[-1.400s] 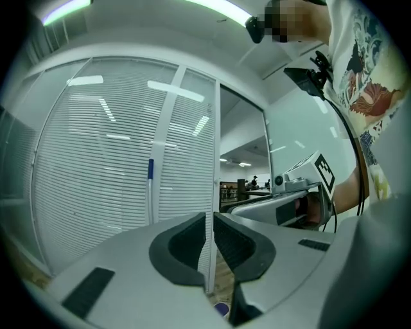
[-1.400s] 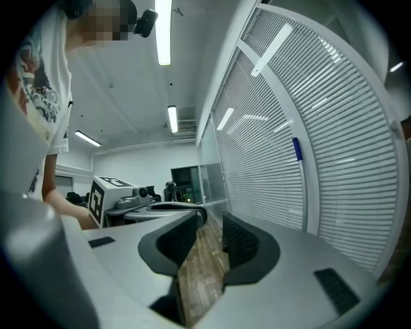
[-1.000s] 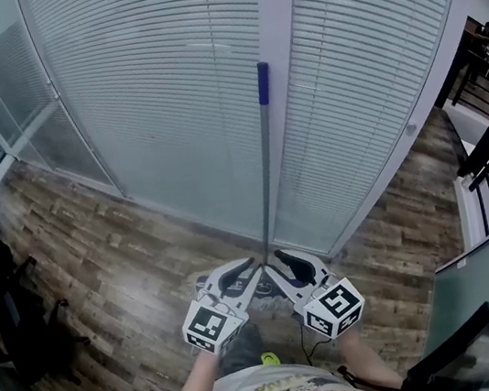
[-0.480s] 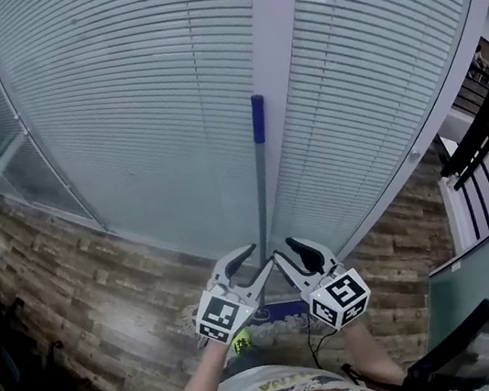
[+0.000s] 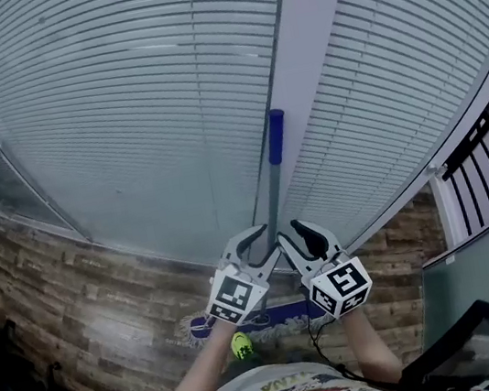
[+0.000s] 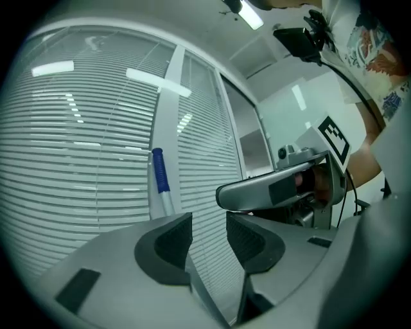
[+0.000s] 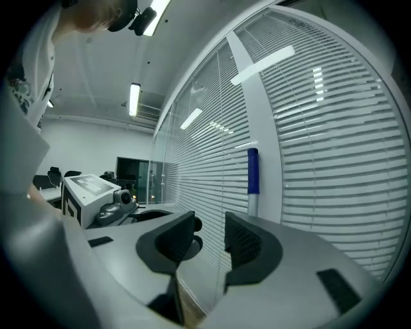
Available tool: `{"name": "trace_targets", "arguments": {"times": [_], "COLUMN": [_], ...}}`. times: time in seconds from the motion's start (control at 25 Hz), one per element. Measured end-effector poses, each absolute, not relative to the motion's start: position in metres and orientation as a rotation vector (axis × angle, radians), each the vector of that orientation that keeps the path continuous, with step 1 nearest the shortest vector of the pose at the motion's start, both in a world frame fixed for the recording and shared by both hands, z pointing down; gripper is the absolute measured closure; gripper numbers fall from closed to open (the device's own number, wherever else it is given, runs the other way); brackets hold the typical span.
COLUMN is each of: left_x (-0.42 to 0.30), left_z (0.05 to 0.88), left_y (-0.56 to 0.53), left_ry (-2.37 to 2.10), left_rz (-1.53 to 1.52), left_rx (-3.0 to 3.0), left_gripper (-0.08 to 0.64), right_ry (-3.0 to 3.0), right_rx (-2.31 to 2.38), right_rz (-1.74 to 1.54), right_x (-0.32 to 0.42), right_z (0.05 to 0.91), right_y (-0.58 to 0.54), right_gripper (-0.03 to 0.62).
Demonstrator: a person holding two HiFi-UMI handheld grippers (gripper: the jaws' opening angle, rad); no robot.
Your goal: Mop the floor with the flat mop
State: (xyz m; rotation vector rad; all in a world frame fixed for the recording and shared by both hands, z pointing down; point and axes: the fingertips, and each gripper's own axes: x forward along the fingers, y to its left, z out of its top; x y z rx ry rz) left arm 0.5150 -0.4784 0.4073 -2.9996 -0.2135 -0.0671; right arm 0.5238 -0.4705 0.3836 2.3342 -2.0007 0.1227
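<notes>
Seen from the head view, the flat mop's handle point(image 5: 273, 190) rises in front of the slatted blinds point(image 5: 120, 118), between the left gripper point(image 5: 250, 240) and the right gripper point(image 5: 304, 231). Its blue mop head point(image 5: 247, 319) lies on the wood floor point(image 5: 75, 292). Only the gripper views show that both pairs of jaws are spread and empty, with the handle off to one side.

Head view looks steeply down onto left gripper point(image 5: 256, 244) and right gripper point(image 5: 292, 239); both gripper views share the mop handle point(image 6: 160, 172) ahead.

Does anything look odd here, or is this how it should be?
The mop handle stands nearly upright by the window pillar with nothing gripping it: the left gripper and right gripper flank it, jaws open and empty.
</notes>
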Motion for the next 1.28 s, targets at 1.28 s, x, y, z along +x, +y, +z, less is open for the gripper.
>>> {"name": "trace_targets", "arguments": {"times": [1.28], "left_x": [0.619], "left_z": [0.415], "left_y": [-0.506], "left_ry": [-0.229], "left_rz": [-0.082], "left_rx": [-2.965], "left_gripper": [0.422], "right_ry": [-1.879], "right_rx": [2.369], "right_rz": [-0.028], "right_x": [0.622], "right_z": [0.332], "right_y": [-0.542], "right_gripper": [0.428]}}
